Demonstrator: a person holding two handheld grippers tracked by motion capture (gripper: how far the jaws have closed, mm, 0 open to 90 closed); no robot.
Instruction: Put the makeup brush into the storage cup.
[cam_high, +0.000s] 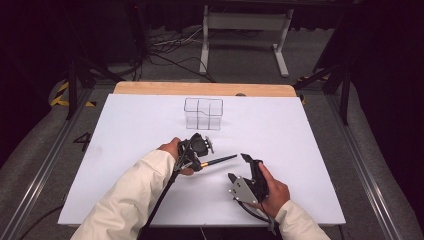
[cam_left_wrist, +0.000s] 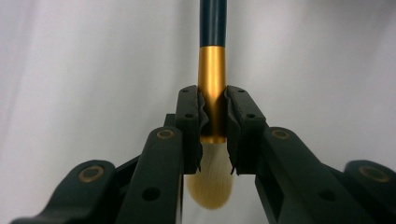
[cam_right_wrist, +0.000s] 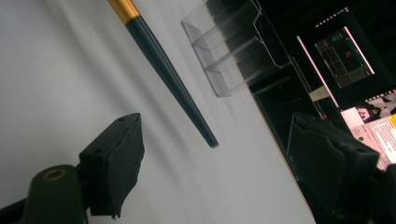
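A makeup brush (cam_left_wrist: 212, 74) has a dark handle, a gold ferrule and pale bristles. My left gripper (cam_left_wrist: 213, 116) is shut on its gold ferrule, with the bristles hanging back between the jaws. In the high view the left gripper (cam_high: 196, 159) sits mid-table and the brush (cam_high: 220, 160) points right toward my right gripper (cam_high: 240, 166). My right gripper (cam_right_wrist: 212, 158) is open, its jaws wide apart, and the brush handle tip (cam_right_wrist: 211, 141) lies just beyond them. A clear compartmented organizer (cam_high: 203, 113) stands farther back on the table.
A white sheet (cam_high: 125, 130) covers the table, with a wooden strip (cam_high: 200, 89) along its far edge. Beyond the table are a white stand's legs (cam_high: 245, 40), cables on the floor and dark surroundings.
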